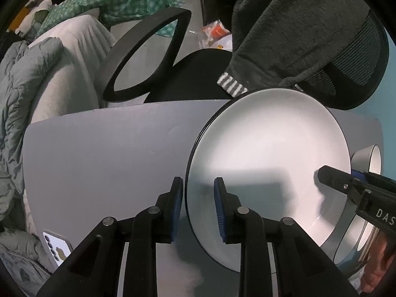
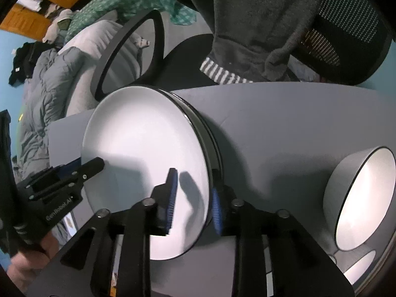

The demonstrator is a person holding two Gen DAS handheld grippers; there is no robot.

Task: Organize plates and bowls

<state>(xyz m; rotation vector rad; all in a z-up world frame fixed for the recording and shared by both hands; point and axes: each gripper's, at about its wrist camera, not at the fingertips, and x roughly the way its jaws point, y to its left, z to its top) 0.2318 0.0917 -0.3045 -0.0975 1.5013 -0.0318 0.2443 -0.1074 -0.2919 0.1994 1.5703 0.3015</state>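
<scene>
Our left gripper (image 1: 198, 185) straddles the near-left rim of the white plate (image 1: 267, 153), jaws released, pads not visibly pressing. Our right gripper (image 2: 194, 193) straddles the opposite rim, likewise released. We judge the plate set down on a dark-rimmed plate (image 2: 208, 133) beneath it, so stacking is done. Right of the right gripper stands a bowl (image 2: 358, 198) and a second bowl (image 2: 358, 267) nearer, apparently still unsorted. Left of the left gripper the bench (image 1: 99, 160) lies bare apart from a phone (image 1: 55, 247). Beyond the plate, the bench's far edge meets a chair (image 1: 148, 57).
</scene>
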